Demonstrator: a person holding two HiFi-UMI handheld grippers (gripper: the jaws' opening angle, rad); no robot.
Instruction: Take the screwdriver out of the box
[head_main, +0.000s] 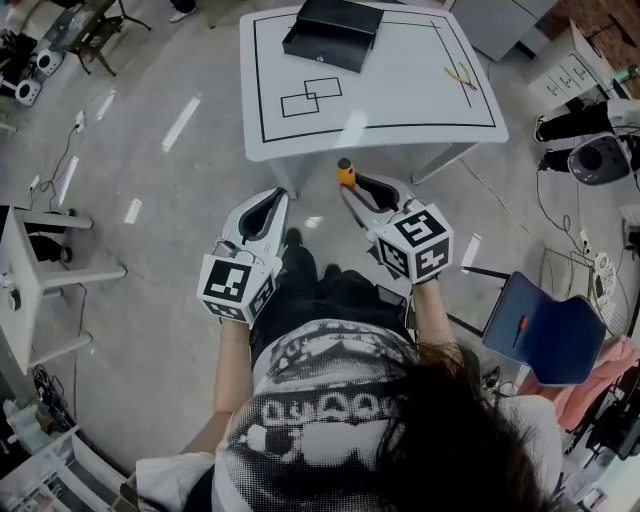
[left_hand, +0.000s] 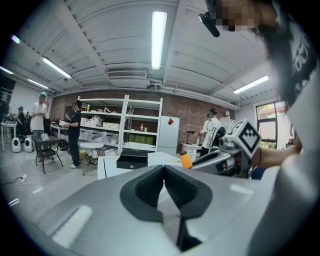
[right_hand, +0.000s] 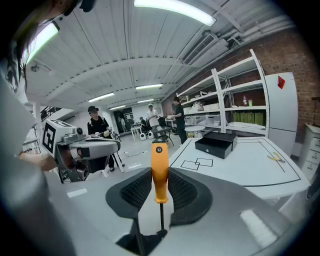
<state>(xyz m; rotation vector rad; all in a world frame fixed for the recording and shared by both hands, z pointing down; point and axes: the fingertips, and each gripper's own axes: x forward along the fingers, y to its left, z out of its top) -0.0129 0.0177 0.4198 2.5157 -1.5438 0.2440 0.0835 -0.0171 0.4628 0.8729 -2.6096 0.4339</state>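
Note:
My right gripper (head_main: 352, 185) (right_hand: 160, 172) is shut on the screwdriver (head_main: 346, 172) (right_hand: 159, 167). Its orange handle sticks out past the jaw tips and its thin shaft runs back between the pads. The handle also shows in the left gripper view as the screwdriver (left_hand: 185, 160). I hold it in the air just short of the near edge of the white table (head_main: 400, 105). The black box (head_main: 332, 32) (right_hand: 216, 142) lies at the table's far side, well away from both grippers. My left gripper (head_main: 275, 197) (left_hand: 164, 169) hangs beside the right one, its jaws closed together on nothing.
Yellow-handled pliers (head_main: 461, 76) (right_hand: 275, 158) lie near the table's right edge, and black outlined rectangles (head_main: 311, 97) are drawn on its top. A blue chair (head_main: 545, 330) stands at my right, a white stand (head_main: 30, 270) at my left. People and shelves (left_hand: 142, 125) are behind.

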